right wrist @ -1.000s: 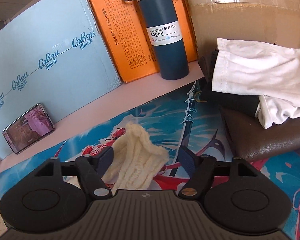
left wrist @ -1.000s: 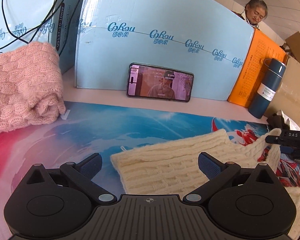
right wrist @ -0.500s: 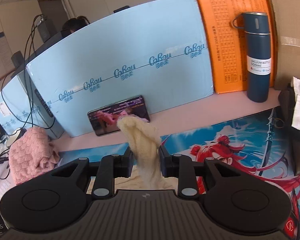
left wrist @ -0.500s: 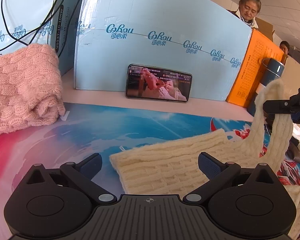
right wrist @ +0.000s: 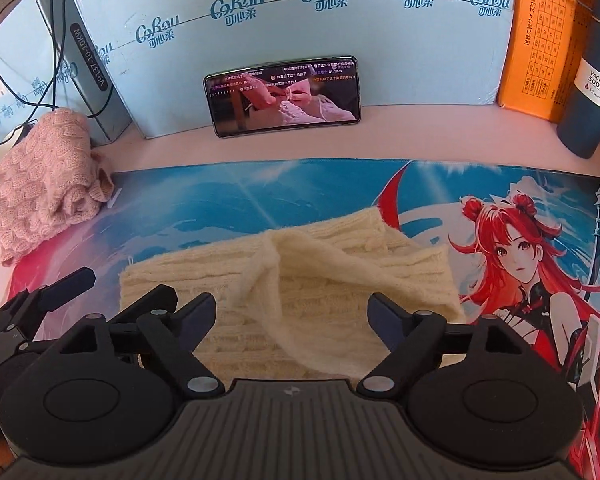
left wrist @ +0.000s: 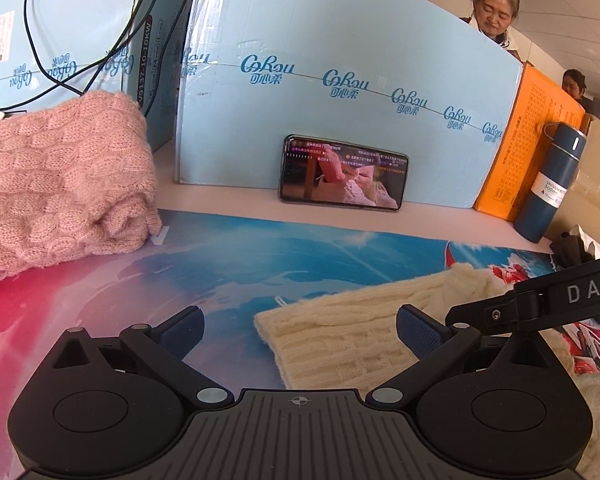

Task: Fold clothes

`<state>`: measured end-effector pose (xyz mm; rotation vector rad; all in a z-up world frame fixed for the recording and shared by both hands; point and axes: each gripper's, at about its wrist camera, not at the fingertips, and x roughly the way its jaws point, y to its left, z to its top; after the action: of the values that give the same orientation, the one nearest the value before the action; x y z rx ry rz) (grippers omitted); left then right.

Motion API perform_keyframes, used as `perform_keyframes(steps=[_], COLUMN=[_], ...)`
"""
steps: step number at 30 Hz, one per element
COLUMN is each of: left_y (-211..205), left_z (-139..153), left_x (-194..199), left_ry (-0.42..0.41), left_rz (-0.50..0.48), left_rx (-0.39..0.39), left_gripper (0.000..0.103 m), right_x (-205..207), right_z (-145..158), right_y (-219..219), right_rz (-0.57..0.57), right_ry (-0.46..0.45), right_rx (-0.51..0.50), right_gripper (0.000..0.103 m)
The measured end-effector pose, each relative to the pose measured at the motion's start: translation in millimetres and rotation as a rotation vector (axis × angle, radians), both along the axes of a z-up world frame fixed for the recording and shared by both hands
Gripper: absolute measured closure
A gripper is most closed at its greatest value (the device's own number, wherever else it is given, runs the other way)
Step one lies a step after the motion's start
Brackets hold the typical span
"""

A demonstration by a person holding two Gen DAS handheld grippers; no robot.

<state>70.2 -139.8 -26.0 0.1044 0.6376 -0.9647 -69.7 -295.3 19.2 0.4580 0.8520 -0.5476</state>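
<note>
Cream cable-knit sweater (right wrist: 332, 280) sits on a desk mat (right wrist: 520, 240) that's mostly bright blue with a red-haired anime girl on the right and a pink-red fade on the left. Far left there's a dusty pink cable-knit sweater (left wrist: 56, 184). Pale blue boxes (left wrist: 340, 80) with darker blue logos, an orange box (left wrist: 528, 148), navy vacuum bottle (left wrist: 550, 184) with white label.

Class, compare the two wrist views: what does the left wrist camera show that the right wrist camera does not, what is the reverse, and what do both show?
Only the left wrist view shows two people behind the boxes and the vacuum bottle's lid. Only the right wrist view shows the red-haired figure printed on the mat and the sleeve lying across the cream sweater. Both show the pink sweater, the phone, the blue box, and both hand-held grippers, left and right, open.
</note>
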Motion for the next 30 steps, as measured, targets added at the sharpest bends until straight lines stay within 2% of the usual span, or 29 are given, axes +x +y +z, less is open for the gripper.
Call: perform_keyframes(steps=[2, 8, 14, 17, 19, 21, 23, 25, 28, 30], left_y=[2, 2, -1, 0, 4, 8, 14, 20, 31, 36], left_z=[0, 0, -2, -4, -2, 2, 7, 12, 21, 29], left_x=[1, 1, 1, 4, 3, 0, -6, -15, -36, -54], left_ry=[0.002, -0.003, -0.016, -0.014, -0.019, -0.030, -0.053, -0.094, -0.188, -0.260], left_rz=[0.007, 0.015, 0.019, 0.028, 0.017, -0.008, -0.054, -0.107, -0.213, -0.251], left_rx=[-0.008, -0.010, 0.008, 0.002, -0.036, -0.090, -0.165, -0.240, -0.338, -0.330], left_gripper=[0.000, 0.000, 0.000, 0.000, 0.000, 0.000, 0.000, 0.000, 0.000, 0.000], right_x=[-5, -16, -28, -42, -65, -93, -124, -151, -189, -208], right_z=[6, 2, -2, 5, 23, 38, 45, 41, 25, 13], right_y=[0, -22, -44, -40, -31, -19, -7, 2, 9, 15], right_rz=[0.012, -0.031, -0.073, -0.052, -0.016, 0.007, 0.009, 0.026, 0.077, 0.132], right_ry=[-0.018, -0.076, -0.134, -0.217, -0.331, -0.419, -0.461, -0.460, -0.398, -0.350], right_rx=[0.007, 0.126, 0.246, 0.242, 0.152, 0.003, -0.164, -0.307, -0.453, -0.513], right_gripper=[0.015, 0.006, 0.007, 0.007, 0.007, 0.006, 0.003, 0.003, 0.003, 0.003])
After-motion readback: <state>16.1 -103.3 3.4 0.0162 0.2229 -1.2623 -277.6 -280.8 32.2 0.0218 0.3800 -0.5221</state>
